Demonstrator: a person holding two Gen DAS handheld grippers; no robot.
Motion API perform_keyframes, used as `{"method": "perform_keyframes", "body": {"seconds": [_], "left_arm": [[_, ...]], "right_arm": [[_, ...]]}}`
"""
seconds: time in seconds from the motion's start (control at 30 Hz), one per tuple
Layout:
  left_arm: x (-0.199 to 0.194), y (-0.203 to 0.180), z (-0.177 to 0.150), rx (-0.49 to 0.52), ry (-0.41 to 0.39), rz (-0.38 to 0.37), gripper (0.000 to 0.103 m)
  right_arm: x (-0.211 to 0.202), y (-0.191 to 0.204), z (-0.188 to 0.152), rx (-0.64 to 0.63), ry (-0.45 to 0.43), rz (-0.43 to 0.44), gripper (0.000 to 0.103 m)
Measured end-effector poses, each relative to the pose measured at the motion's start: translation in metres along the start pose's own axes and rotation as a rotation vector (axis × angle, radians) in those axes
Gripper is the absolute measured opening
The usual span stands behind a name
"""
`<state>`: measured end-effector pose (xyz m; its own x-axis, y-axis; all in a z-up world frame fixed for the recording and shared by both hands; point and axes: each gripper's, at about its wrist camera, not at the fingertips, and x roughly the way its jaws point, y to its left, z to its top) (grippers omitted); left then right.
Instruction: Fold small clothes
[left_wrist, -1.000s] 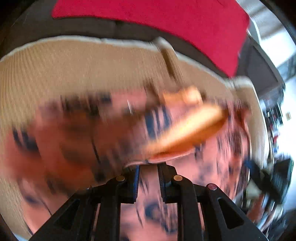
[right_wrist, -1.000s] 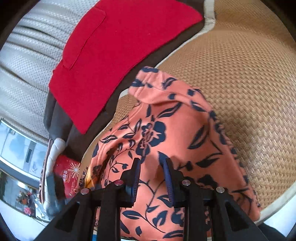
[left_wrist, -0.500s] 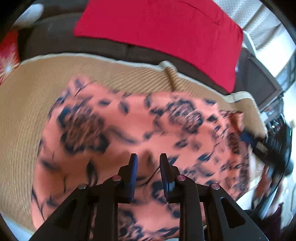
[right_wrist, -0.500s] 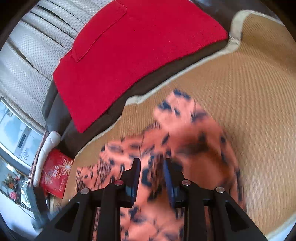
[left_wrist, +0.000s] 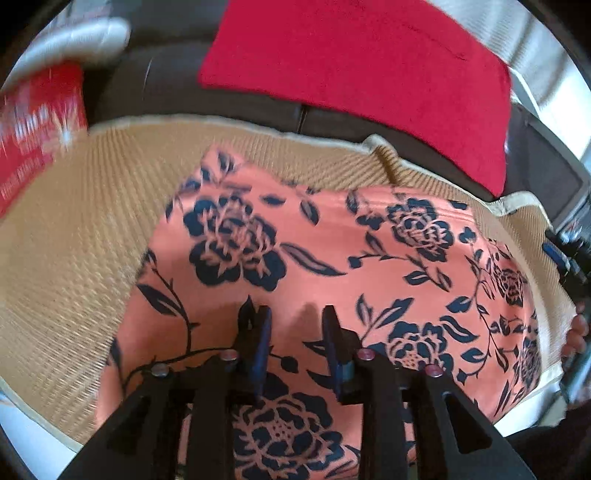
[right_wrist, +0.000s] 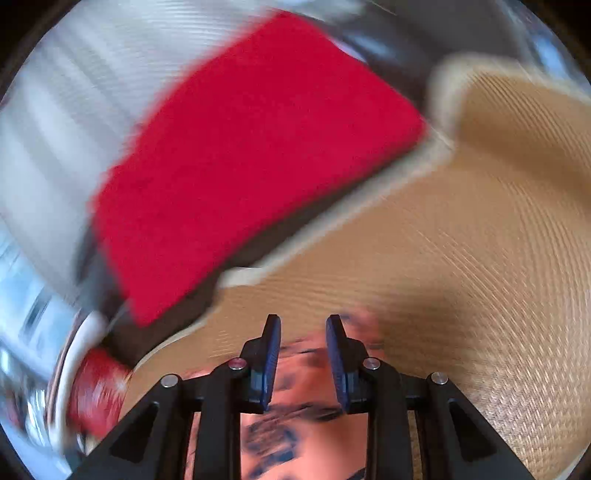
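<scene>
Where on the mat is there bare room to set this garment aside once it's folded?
Two bare patches on the woven mat: left of the floral garment, toward the red box, and a wide one on its other side, seen by the right wrist camera. Behind it, only a thin strip before the mat's trim and the red cloth. The near edge is crowded.

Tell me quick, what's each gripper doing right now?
Left gripper: open, fingers just spread, above the floral garment, nothing pinched.
Right gripper: open, nothing visibly held.
</scene>
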<state>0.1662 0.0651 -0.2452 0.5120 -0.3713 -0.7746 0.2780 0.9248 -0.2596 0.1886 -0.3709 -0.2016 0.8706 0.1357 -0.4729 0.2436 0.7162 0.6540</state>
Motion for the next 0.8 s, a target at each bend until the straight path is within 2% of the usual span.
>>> {"method": "perform_keyframes", "body": {"seconds": [0.03,0.07,0.1,0.17,0.23,0.33,0.4,0.47,0.53,0.57,0.63,0.67,0.73,0.8], "left_arm": [[-0.006,-0.003,-0.002,0.003,-0.017,-0.008,0.044],[-0.012,-0.004,-0.006,-0.003,-0.035,-0.028,0.048],[-0.016,-0.006,-0.01,-0.007,-0.046,-0.044,0.054],[-0.015,-0.012,-0.016,-0.001,-0.035,-0.03,0.062],[-0.003,-0.017,-0.02,0.008,-0.001,0.009,0.063],[0.017,-0.013,-0.023,0.016,0.06,0.037,0.062],[0.02,-0.015,-0.024,0.034,0.056,0.045,0.063],[0.025,-0.021,-0.026,0.067,0.058,0.052,0.068],[0.033,-0.031,-0.03,0.106,0.076,0.045,0.085],[0.038,-0.037,-0.033,0.135,0.087,0.055,0.088],[0.042,-0.048,-0.038,0.187,0.086,0.106,0.091],[0.043,-0.052,-0.04,0.201,0.074,0.132,0.092],[0.044,-0.052,-0.041,0.174,0.073,0.137,0.092],[0.041,-0.047,-0.036,0.121,0.087,0.106,0.092]], "right_arm": [[0.003,0.01,-0.008,-0.018,0.049,0.037,0.029],[0.01,0.014,-0.015,-0.011,0.111,0.053,0.029],[0.023,0.017,-0.026,0.009,0.202,0.059,0.029],[0.048,0.021,-0.049,0.014,0.359,0.014,0.029],[0.063,0.021,-0.062,-0.031,0.424,-0.05,0.028],[0.059,0.022,-0.055,-0.046,0.407,-0.035,0.028],[0.033,0.016,-0.052,-0.002,0.331,0.019,0.03],[0.012,0.01,-0.053,0.021,0.286,0.042,0.03],[0.005,0.003,-0.062,0.059,0.303,0.071,0.03],[0.01,-0.002,-0.068,0.075,0.337,0.057,0.034],[0.019,-0.005,-0.079,0.083,0.412,-0.005,0.038],[0.023,-0.006,-0.082,0.083,0.418,-0.005,0.038],[0.02,0.005,-0.078,0.059,0.4,-0.008,0.039],[0.013,0.018,-0.078,0.041,0.348,0.024,0.039]]}}
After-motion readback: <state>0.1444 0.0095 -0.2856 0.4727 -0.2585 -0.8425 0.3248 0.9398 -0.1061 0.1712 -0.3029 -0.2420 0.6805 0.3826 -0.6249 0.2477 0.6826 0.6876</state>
